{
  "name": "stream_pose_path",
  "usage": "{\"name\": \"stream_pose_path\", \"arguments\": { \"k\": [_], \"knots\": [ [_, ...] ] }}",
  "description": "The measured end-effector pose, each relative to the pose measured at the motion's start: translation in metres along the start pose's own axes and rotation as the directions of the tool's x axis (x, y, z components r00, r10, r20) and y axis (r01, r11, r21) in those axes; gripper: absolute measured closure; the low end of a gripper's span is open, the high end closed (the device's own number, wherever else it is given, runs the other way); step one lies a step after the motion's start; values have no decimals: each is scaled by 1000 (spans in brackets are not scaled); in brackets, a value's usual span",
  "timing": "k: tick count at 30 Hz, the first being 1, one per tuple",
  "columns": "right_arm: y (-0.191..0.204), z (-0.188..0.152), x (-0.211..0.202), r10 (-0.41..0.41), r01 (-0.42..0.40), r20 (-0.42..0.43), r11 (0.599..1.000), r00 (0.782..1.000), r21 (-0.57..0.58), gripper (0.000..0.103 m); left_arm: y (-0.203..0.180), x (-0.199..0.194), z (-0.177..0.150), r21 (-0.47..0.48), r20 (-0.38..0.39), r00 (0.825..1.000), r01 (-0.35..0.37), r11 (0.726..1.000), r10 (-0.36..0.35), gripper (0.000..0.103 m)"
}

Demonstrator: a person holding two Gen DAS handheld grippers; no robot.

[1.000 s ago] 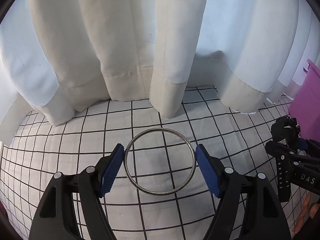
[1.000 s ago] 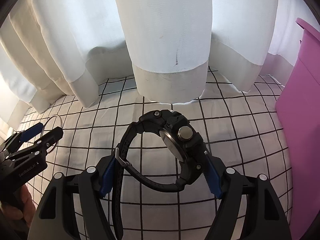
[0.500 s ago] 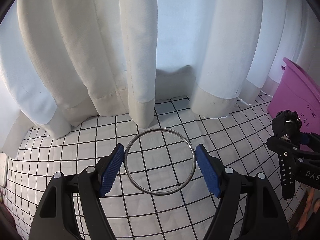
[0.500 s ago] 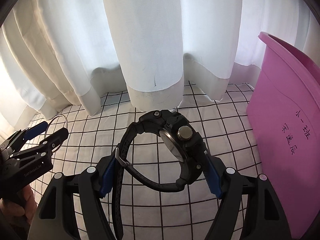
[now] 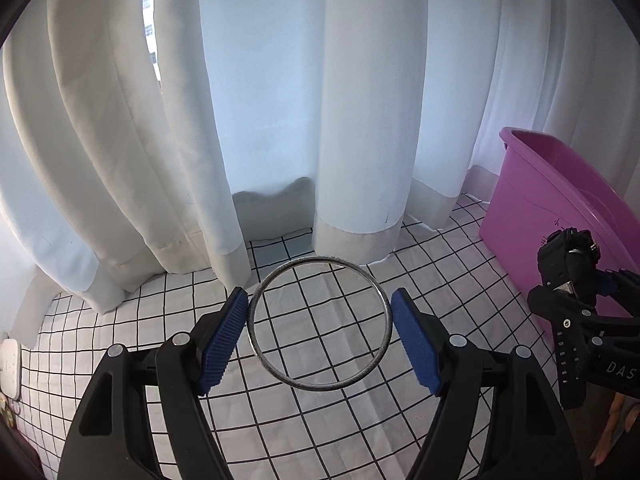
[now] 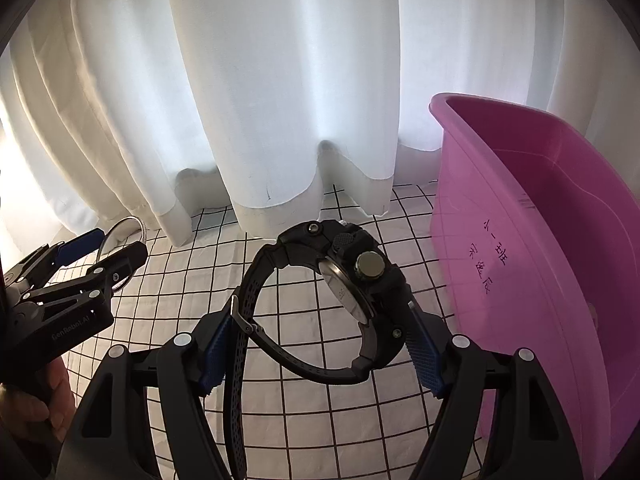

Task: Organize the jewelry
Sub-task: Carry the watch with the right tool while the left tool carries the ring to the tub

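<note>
My left gripper [image 5: 318, 338] is shut on a thin silver bangle [image 5: 264, 354], held flat between its blue pads above the checked cloth. My right gripper [image 6: 318, 354] is shut on a chunky black wristwatch [image 6: 360, 276], held upright with its strap hanging down at the left pad. A purple plastic tub [image 6: 560, 216] stands just right of the watch; it also shows in the left wrist view [image 5: 560, 196]. The right gripper with the watch [image 5: 568, 258] is visible at the right of the left wrist view. The left gripper with the bangle [image 6: 120, 240] is at the left of the right wrist view.
A white cloth with a black grid [image 5: 320, 420] covers the surface below. White curtains [image 5: 280, 100] hang along the back and rest on the cloth. A small white object [image 5: 10, 364] lies at the far left edge.
Both grippers have risen and tilted up with their items still held. The purple tub has come further into both views, closer to the watch.
</note>
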State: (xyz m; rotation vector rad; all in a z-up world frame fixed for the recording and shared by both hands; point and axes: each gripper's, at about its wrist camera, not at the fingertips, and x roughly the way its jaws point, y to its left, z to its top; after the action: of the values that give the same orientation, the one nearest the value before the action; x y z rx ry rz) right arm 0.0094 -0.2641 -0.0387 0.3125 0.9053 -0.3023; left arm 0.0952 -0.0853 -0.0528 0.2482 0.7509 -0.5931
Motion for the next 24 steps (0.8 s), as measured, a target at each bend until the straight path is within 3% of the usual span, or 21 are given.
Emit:
{"name": "stream_pose_path", "arguments": {
  "k": [11,24],
  "knots": [
    [-45,4,-58,-16,13,74,999,997,39,32,-50,-34,26,60,63,997,39,997,-43,32],
    [-130,6,-108,-98,83,128,990,987,118,32,-137,-47,59,137,107,985,120,983,-136,32]
  ]
}}
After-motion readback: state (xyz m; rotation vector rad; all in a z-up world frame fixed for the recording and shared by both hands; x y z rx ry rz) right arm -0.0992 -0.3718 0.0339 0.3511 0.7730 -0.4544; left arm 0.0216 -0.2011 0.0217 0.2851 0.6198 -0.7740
